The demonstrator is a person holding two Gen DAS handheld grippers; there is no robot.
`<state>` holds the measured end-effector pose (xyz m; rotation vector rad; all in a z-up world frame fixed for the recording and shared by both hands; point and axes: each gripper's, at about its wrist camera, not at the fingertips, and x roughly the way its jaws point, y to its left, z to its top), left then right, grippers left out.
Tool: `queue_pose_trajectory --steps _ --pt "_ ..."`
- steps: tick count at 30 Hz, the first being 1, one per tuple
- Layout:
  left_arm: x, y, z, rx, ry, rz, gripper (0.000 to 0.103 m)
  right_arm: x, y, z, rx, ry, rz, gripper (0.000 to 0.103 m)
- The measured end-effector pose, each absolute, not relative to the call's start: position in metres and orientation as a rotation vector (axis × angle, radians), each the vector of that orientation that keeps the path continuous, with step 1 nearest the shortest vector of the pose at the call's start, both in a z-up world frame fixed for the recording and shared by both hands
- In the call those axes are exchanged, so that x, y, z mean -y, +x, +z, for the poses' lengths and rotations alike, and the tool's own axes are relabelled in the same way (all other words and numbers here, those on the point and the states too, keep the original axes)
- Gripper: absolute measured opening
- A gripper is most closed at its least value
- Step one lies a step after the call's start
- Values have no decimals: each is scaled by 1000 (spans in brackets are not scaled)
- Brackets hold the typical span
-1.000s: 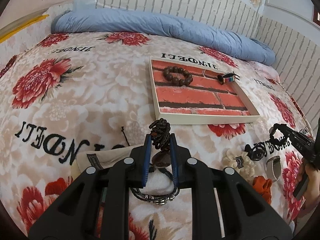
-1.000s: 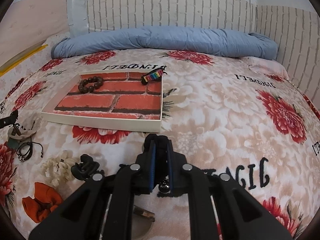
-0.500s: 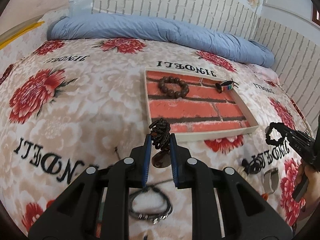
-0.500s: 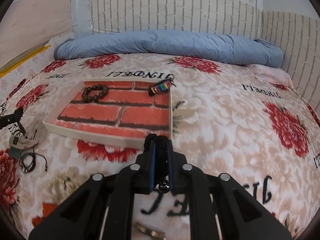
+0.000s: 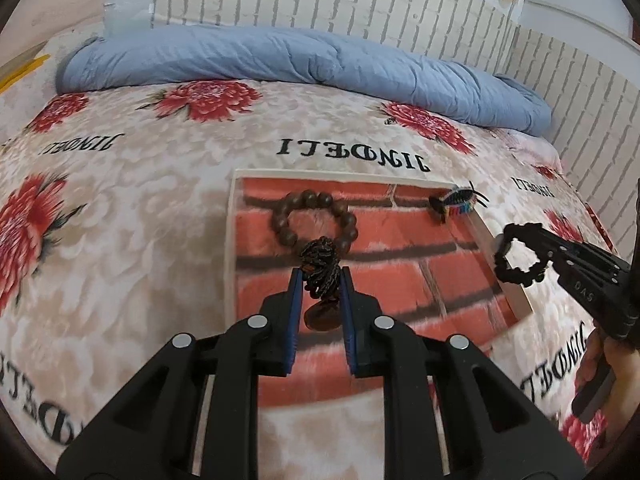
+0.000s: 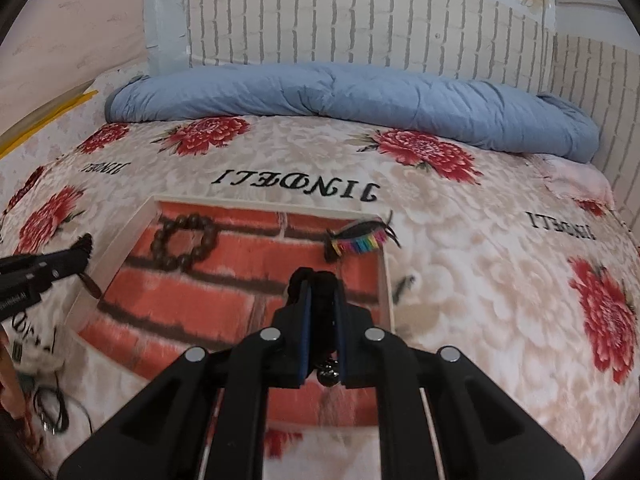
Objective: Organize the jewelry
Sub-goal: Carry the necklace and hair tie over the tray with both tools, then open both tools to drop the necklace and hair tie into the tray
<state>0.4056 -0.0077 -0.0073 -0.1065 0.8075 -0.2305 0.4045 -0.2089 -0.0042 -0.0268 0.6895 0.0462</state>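
Left gripper (image 5: 320,276): jaws clamped on a dark braided cord bracelet (image 5: 319,266), which bunches up above the fingertips; a brown oval pendant (image 5: 320,316) hangs from it between the blue pads (image 5: 295,312). The gripper is held over the tray (image 5: 231,256), above its near-left part, just short of the wooden bead bracelet (image 5: 314,220) that lies flat in the tray's far-left area. Right gripper (image 6: 320,280): jaws clenched on a black beaded bracelet (image 5: 518,256), seen in the left wrist view as an open loop hanging from the fingertips beside the tray's right rim; in the right wrist view only dark material shows between the pads, with a small round metal bead (image 6: 329,376) dangling below. This gripper sits above the tray's near-right part. A hand (image 5: 600,364) grips its handle at the right edge of the left view. Tray interior: printed red brick pattern, shallow pale rim. A rainbow-striped woven bracelet (image 6: 358,242) with black tassel ends rests at the far-right corner, leaning against the rim. Tray lies on a bedspread (image 6: 480,260) with red flowers and black lettering; a rolled blue duvet (image 6: 352,96) runs along the bed's far edge against a white brick-pattern wall (image 6: 360,24). Near the bedspread's left edge in the right view, a thin dark cord loop (image 6: 50,412) lies off the tray; detail blurred.
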Motion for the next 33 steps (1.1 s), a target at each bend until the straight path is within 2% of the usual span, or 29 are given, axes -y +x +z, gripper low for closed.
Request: queue_pose_trajectory --steps 11,16,33 --pt "25 478 -46 -893 -77 -204 17 197 476 -43 -758 -24 37 11" --pt "22 493 -52 -933 -131 -231 17 201 493 -53 -788 4 21 11" --pt "37 519 -60 -979 -43 -166 17 209 524 -74 -898 44 -1 11"
